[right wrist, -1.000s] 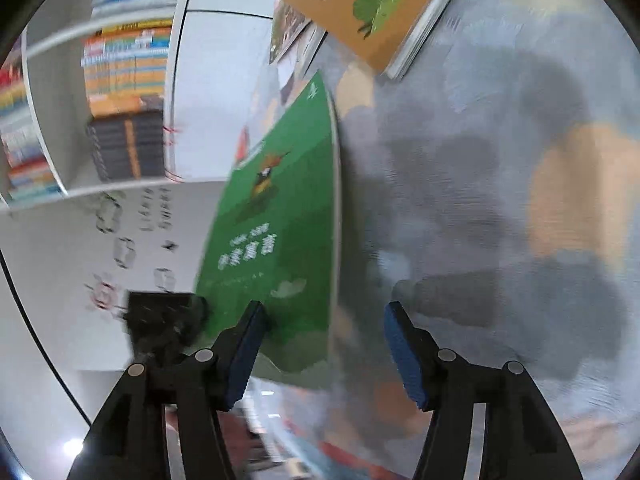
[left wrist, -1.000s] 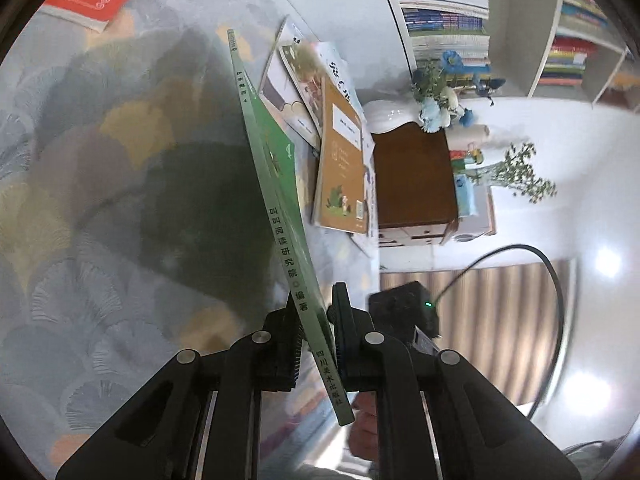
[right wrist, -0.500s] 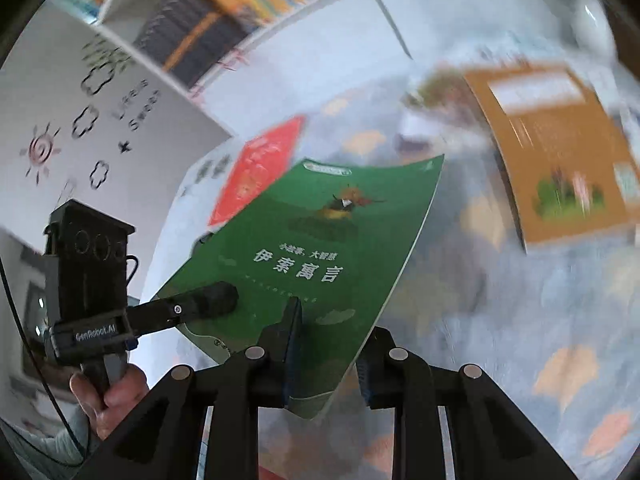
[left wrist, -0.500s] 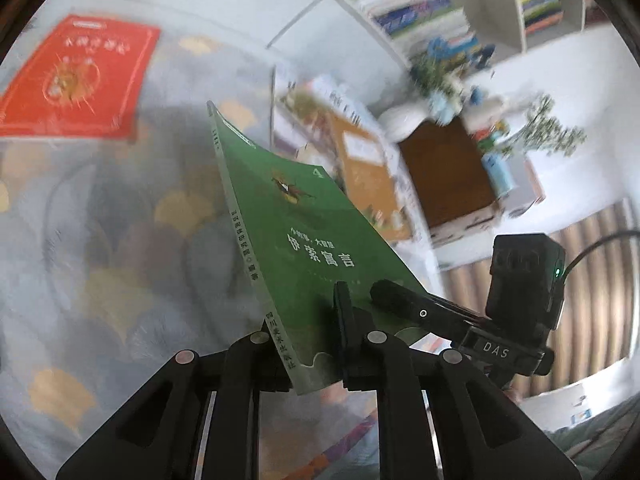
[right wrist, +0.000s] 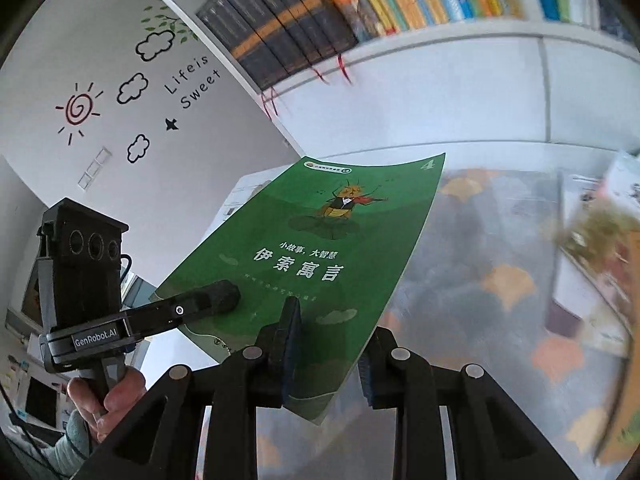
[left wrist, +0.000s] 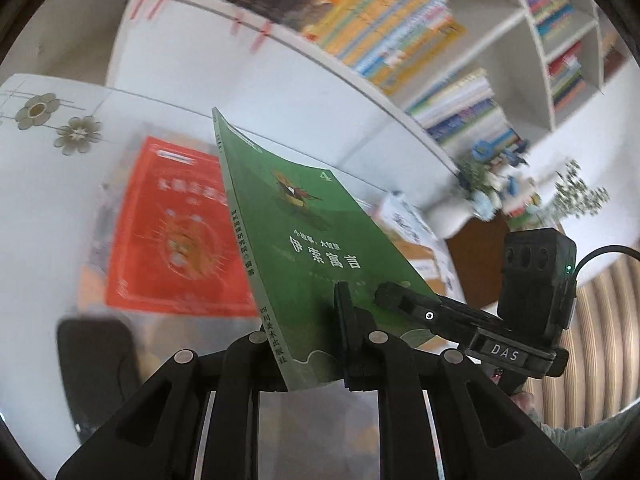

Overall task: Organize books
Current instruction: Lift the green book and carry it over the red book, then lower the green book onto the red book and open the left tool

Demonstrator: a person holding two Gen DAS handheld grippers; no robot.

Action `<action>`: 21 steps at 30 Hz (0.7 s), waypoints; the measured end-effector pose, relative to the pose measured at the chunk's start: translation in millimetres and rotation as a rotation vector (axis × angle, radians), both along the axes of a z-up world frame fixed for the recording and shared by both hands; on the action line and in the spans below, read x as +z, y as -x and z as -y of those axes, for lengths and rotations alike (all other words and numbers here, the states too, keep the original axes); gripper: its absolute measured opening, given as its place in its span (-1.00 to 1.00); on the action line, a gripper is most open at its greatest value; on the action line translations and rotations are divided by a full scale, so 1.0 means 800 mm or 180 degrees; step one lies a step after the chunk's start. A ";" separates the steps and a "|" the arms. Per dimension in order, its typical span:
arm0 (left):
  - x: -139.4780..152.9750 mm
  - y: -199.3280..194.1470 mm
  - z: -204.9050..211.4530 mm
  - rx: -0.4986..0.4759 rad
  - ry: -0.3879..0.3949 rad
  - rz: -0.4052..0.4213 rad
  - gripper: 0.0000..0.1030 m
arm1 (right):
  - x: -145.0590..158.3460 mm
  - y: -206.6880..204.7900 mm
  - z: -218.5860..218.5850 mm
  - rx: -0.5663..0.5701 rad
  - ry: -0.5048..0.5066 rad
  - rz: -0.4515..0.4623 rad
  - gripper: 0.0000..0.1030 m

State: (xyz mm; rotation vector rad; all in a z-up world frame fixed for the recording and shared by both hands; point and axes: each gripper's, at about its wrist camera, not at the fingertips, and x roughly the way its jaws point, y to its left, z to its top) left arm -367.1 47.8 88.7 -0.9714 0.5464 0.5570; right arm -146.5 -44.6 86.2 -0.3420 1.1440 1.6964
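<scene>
Green book aloft, pinched at its near edge by both claws, right and left.

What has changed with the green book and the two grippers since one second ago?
The right gripper, open beside the green book a second ago, has closed on the book's lower edge. Both grippers have lifted the book off the patterned cloth and turned it toward the bookshelf. The left gripper stayed clamped at the spine end. The red book still lies flat.
</scene>
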 end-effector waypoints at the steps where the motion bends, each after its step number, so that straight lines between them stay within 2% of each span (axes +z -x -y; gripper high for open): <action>1: -0.008 0.002 -0.011 0.0018 0.0024 -0.0036 -0.75 | -0.009 0.005 -0.019 -0.0011 0.0062 -0.0025 -0.51; 7: -0.065 0.010 -0.067 0.0049 0.0213 -0.0170 -0.74 | -0.058 0.017 -0.077 -0.0013 0.0291 0.0097 -0.51; 14: -0.085 0.013 -0.084 0.0097 0.0231 -0.0177 -0.71 | -0.078 0.015 -0.107 -0.0009 0.0352 0.0065 -0.51; 16: -0.090 0.017 -0.084 0.0128 0.0257 -0.0257 -0.61 | -0.087 0.013 -0.111 0.0012 0.0420 -0.0001 -0.51; 21: -0.111 0.043 -0.082 0.0255 0.0350 -0.0480 -0.58 | -0.108 0.020 -0.117 0.0035 0.0561 0.0071 -0.51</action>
